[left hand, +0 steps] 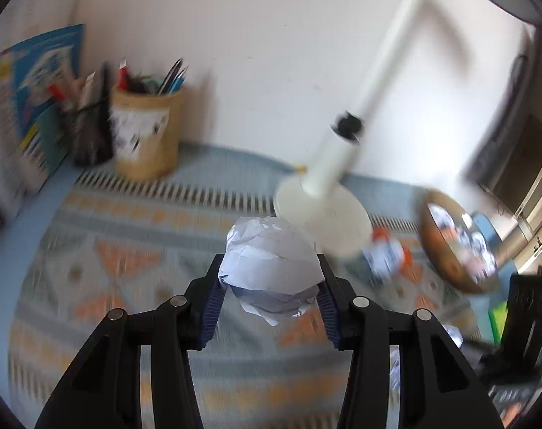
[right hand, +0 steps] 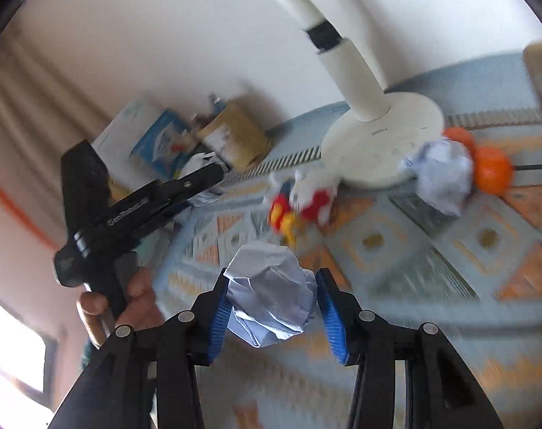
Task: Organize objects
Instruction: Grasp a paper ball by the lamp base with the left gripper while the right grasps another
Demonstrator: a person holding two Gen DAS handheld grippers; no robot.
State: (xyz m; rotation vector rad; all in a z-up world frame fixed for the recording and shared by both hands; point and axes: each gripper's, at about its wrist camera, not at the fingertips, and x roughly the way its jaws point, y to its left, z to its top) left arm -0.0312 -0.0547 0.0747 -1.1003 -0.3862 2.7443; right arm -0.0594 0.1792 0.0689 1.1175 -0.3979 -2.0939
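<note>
Left hand-held gripper (left hand: pixel 271 286): its blue pads pinch a crumpled paper ball (left hand: pixel 271 268), held clear above the patterned cloth (left hand: pixel 128 268) on the tabletop.

Right hand-held gripper (right hand: pixel 272 298): its pads likewise pinch a second paper wad (right hand: pixel 271 293) from both sides, above the same cloth.

In the right wrist view, the left hand-held gripper shows at far left, gripped by a hand (right hand: pixel 128 304), with white paper at its tip.

A white lamp base (left hand: pixel 324 221) stands on the cloth beyond both hand-held grippers. A loose paper ball (right hand: pixel 442 178) lies against the base, touching it, with two orange balls (right hand: pixel 492 169) just beside. A red, white and yellow item (right hand: pixel 299 203), too blurred to identify, lies before the base.

A wooden bowl (left hand: pixel 446 250) at right holds more crumpled paper. Two pen holders (left hand: pixel 145 132) stand near the wall at left, next to a blue booklet (left hand: pixel 42 82).
</note>
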